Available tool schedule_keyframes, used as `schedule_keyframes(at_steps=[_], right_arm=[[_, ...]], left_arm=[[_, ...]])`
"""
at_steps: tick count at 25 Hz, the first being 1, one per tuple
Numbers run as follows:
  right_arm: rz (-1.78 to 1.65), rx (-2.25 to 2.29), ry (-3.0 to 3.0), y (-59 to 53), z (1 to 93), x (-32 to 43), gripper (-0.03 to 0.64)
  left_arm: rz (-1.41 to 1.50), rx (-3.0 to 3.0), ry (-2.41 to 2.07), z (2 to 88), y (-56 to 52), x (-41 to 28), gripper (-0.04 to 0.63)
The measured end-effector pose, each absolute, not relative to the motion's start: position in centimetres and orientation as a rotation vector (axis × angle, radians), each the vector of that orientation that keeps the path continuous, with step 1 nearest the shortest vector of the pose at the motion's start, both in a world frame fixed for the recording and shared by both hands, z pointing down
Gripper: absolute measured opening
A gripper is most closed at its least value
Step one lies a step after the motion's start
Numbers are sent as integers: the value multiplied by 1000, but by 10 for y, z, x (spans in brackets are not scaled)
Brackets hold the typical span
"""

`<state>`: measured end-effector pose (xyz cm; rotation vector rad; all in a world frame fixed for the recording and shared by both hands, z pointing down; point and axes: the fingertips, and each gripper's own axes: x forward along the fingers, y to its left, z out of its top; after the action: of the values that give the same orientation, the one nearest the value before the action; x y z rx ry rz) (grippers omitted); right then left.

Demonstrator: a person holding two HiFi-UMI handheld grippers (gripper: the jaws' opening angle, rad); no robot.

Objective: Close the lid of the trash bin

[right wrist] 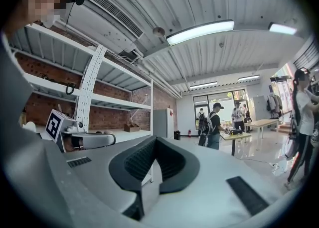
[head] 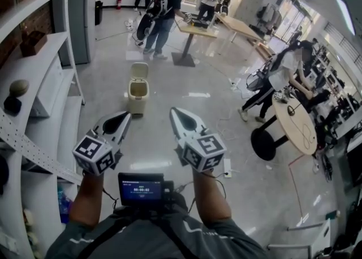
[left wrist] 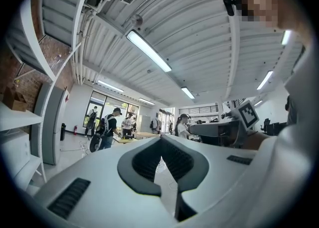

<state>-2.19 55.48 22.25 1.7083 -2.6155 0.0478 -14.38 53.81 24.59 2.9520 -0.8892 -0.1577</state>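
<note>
White shelving [head: 59, 37] along the left wall, a brown box [head: 32, 42] on it | person with backpack [head: 167, 6] standing at a wooden table [head: 198, 30] far back | another person [head: 277, 80] bent over a round table [head: 302, 133] on the right | power strip [head: 227, 167] lying on the glossy floor [head: 186, 94]

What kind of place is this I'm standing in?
Probably an open-plan workshop or lab office: white metal shelving against a brick wall, people at wooden work tables, strip lights overhead.
</note>
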Motion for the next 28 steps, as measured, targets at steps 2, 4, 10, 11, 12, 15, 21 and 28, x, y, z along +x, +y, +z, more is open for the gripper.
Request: schedule_keyframes(at_steps=[2, 4, 10, 11, 12, 15, 21, 28], right_arm=[[57, 1698, -2625, 548, 224, -23, 11], [62, 1686, -2642, 539, 225, -22, 11], [67, 1677, -2681, 502, 221, -7, 11], [66, 1670, -2688, 495, 219, -3, 11], [67, 1657, -2696, 488, 219, 1, 11], [66, 1640, -2717, 465, 216, 16, 11], [57, 1625, -2748, 416, 208, 48, 11], [19, 1595, -2776, 375, 199, 91, 11]], left_arm=[[-151, 2946, -900, 248, 532, -145, -5], [-138, 2943, -914, 250, 524, -144, -5], [-88, 2934, -973, 251, 492, -130, -5], [-83, 2934, -982, 250, 486, -126, -5], [-82, 2933, -990, 248, 479, -121, -5], [-75, 2934, -1010, 244, 457, -108, -5], [-63, 2935, -1047, 237, 411, -77, -5], [-60, 2944, -1073, 230, 373, -33, -5]])
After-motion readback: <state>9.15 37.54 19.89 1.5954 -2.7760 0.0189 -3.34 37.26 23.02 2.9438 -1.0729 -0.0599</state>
